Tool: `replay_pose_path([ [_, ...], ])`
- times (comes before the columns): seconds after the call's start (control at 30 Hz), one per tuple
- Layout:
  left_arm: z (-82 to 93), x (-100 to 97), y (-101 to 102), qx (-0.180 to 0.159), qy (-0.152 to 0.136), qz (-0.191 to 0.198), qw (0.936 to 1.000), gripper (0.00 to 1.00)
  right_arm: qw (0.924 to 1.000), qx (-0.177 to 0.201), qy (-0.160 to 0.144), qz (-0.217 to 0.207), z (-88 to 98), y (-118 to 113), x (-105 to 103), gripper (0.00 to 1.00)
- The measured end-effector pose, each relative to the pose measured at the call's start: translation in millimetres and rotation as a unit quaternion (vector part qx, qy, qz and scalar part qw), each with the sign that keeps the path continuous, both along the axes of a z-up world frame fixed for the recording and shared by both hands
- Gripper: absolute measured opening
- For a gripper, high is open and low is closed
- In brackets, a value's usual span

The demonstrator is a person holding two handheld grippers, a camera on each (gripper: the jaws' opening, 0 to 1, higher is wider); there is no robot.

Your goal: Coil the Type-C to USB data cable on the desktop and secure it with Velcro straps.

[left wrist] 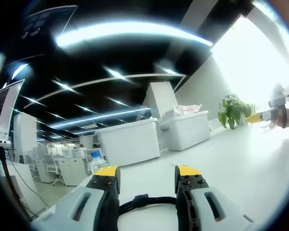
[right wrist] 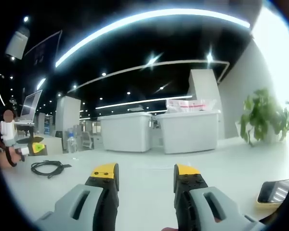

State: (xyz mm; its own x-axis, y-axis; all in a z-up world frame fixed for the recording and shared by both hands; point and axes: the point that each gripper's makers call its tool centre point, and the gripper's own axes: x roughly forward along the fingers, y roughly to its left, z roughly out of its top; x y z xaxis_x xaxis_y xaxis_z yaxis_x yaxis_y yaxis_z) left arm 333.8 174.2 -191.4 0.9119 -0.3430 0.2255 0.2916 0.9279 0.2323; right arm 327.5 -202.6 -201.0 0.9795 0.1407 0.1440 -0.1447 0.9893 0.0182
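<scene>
Black cable (left wrist: 147,201) lies between left gripper's (left wrist: 147,174) parted jaws.

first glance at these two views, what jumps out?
In the left gripper view, the left claw stands open with the black cable running across between its jaws. In the right gripper view, the right claw is open over the white desktop, a phone at its right.

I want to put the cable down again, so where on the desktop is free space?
Free: the white desktop between the coiled cable and the phone, ahead of the right tongs. Crowded: the far edge, with two white bins and a bottle.
</scene>
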Motion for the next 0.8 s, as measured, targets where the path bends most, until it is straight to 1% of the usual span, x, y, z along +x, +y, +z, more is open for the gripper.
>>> replay_pose_path([
  [0.1,0.7,0.5,1,0.0,0.0,0.0,1.0,0.47,1.0,0.001,-0.003,0.002,0.9,0,0,0.46],
  [0.2,-2.1,2.3,1,-0.005,0.008,-0.001,1.0,0.49,1.0,-0.002,-0.003,0.0,1.3,0,0,0.47],
  [0.43,-8.6,5.2,-1,-0.015,0.023,-0.006,0.9996,0.52,1.0,0.0,-0.008,0.006,4.3,2,-2,0.48],
  [0.8,-8.7,4.0,-2,-0.019,0.026,-0.013,0.9994,0.52,0.9996,-0.007,-0.001,0.026,-0.9,13,-1,0.48],
])
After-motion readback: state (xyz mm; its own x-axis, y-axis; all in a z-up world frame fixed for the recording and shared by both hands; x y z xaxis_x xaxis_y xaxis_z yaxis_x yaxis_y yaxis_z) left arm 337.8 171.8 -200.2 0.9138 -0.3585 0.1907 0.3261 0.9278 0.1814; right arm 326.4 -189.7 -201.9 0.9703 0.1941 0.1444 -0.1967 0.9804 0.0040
